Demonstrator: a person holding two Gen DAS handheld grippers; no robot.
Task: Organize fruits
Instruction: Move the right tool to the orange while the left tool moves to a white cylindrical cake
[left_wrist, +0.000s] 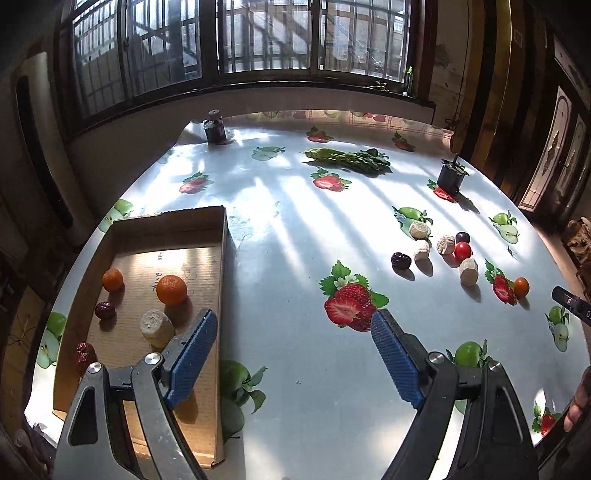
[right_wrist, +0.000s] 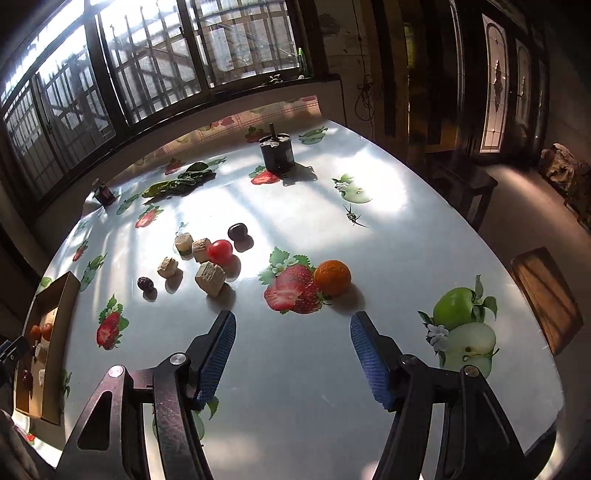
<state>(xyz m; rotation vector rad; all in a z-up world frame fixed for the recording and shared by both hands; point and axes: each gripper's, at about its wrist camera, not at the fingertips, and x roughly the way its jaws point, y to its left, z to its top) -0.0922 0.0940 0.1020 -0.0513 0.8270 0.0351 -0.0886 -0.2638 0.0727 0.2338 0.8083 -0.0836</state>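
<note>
Both tools, left and right, gape empty above the table.

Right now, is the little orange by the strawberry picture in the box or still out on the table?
Out. The orange sits on the tablecloth, far from the cardboard box, ahead of the right gripper.

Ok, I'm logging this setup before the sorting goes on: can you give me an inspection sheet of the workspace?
Surface: table with fruit-print cloth, sunlit.
Job's things: cardboard box holds two oranges, dates, a pale chunk; loose orange, red tomato, pale chunks, dark fruits outside.
Clutter: leafy greens, two dark canisters.
Grippers: left gripper open, empty; right gripper open, empty.
Cables: nothing seen.
Surroundings: barred windows, wooden doors.
</note>
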